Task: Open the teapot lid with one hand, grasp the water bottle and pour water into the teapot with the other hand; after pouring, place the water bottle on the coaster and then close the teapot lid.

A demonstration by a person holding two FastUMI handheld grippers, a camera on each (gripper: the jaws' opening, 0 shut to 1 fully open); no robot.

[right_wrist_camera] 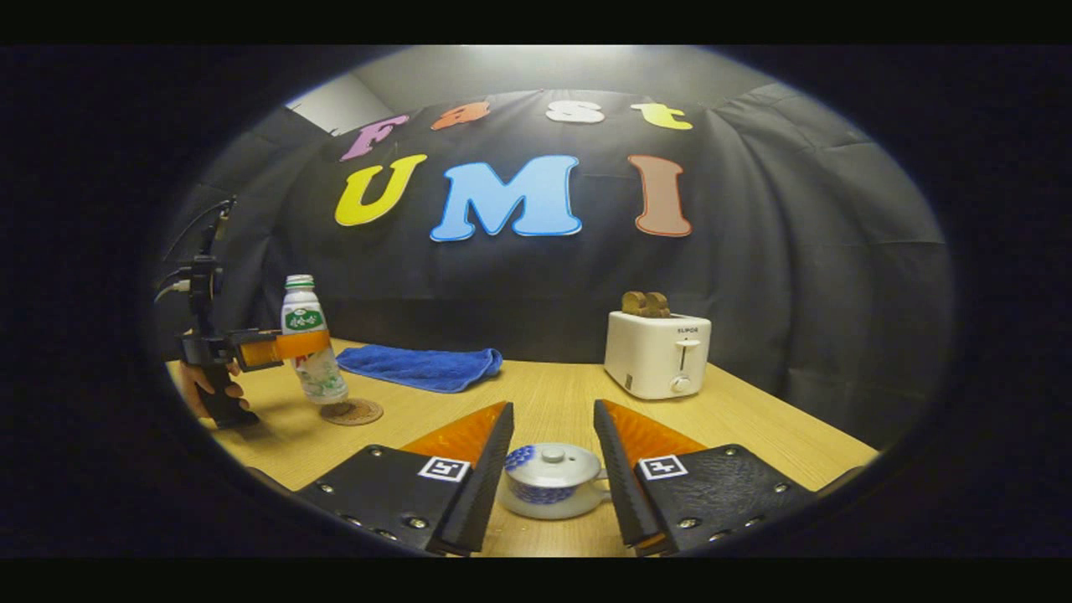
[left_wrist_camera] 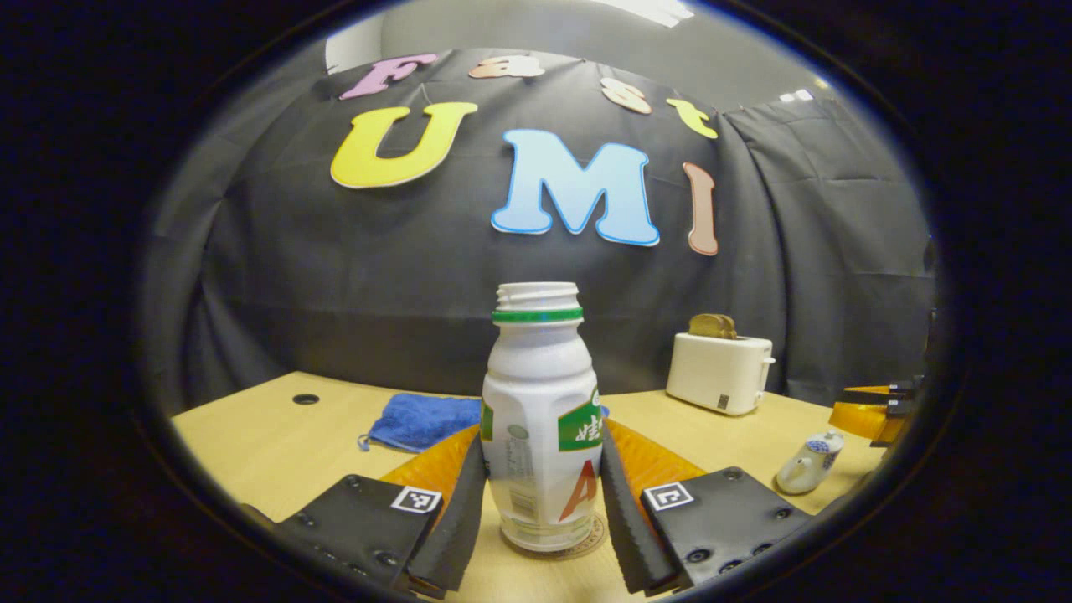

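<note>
Now: water bottle [left_wrist_camera: 541,419] standing upright, uncapped, on the coaster [left_wrist_camera: 586,543].
Left gripper [left_wrist_camera: 543,502] is bracketing the bottle, whether pressing it I cannot tell. Right gripper [right_wrist_camera: 553,477] is hovering wide apart around the lidded teapot [right_wrist_camera: 548,480]; white toaster [right_wrist_camera: 657,352] and blue cloth [right_wrist_camera: 423,367] behind.

both views face the booth wall, sharing the toaster [left_wrist_camera: 720,373].

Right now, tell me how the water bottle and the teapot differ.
The water bottle stands tall and narrow; the teapot sits low and round. The water bottle's mouth is open with no cap; the teapot's lid is on. The water bottle rests on the coaster; the teapot sits on the bare table. Both are upright, each between a tool's fingers.
</note>
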